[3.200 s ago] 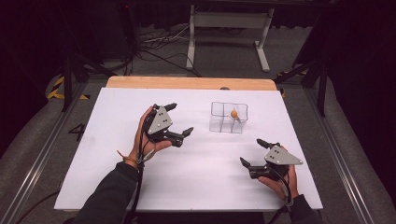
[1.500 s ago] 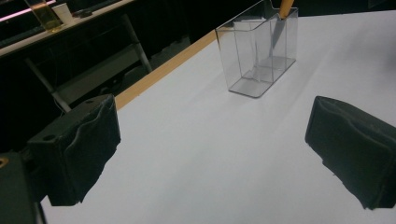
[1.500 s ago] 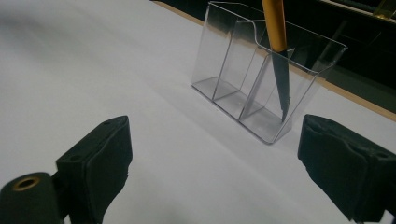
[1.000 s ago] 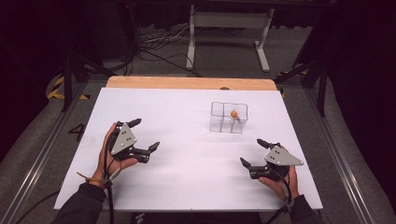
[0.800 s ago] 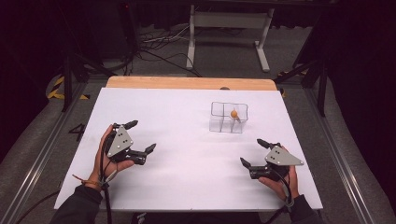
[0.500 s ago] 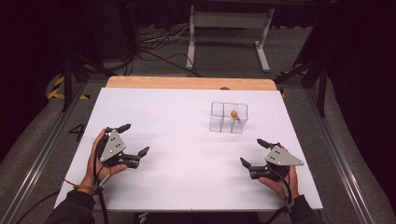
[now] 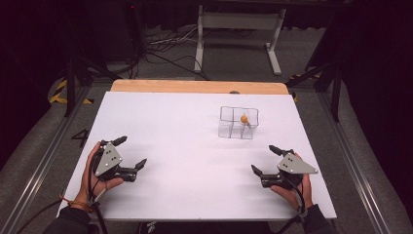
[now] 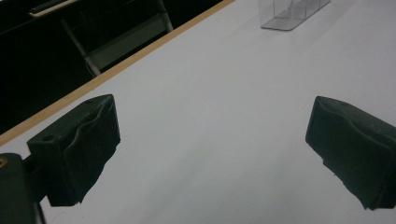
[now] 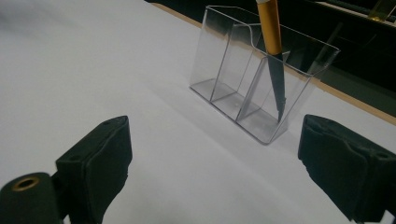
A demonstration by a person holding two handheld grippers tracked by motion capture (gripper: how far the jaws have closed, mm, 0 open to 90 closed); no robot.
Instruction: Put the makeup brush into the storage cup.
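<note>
Over the last few seconds the left gripper [image 7: 130,152] has drawn back from mid-table to the lower left of the high view, jaws spread and empty. The right gripper [image 7: 265,160] rests lower right, also spread wide. The orange-barrelled pen [image 9: 272,44] stands in the clear plastic three-compartment holder [image 7: 237,123], right of centre; the work looks finished.

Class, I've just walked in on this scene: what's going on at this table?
A person sits at a white table with a two-jaw gripper in each hand. The left gripper and the right gripper both rest open and empty near the table's front edge. Farther back, right of centre, stands a clear divided holder with an orange-handled pen-like tool leaning in one end compartment. Neither gripper touches the holder.
</note>
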